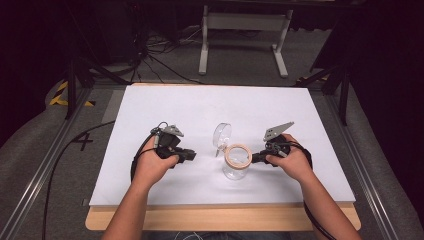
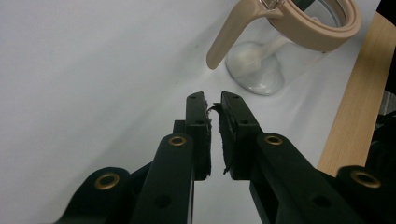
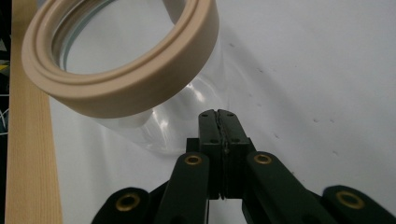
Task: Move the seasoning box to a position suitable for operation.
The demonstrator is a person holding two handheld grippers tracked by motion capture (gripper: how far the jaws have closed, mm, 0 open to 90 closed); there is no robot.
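A clear glass jar with a beige ring rim point(image 1: 237, 160) (lid hinged open) stands on the white table point(image 1: 165, 107) between the left gripper point(image 2: 212, 112), fingers narrowly apart, and the right gripper point(image 3: 219, 122), fingers pressed together empty.

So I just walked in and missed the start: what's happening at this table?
A person sits at a white table with a gripper in each hand, working around a clear jar that has a beige rim. Its lid is flipped open. The right gripper is shut, its tips close by the jar's glass side. The left gripper sits off to the side, jaws slightly apart, holding nothing.
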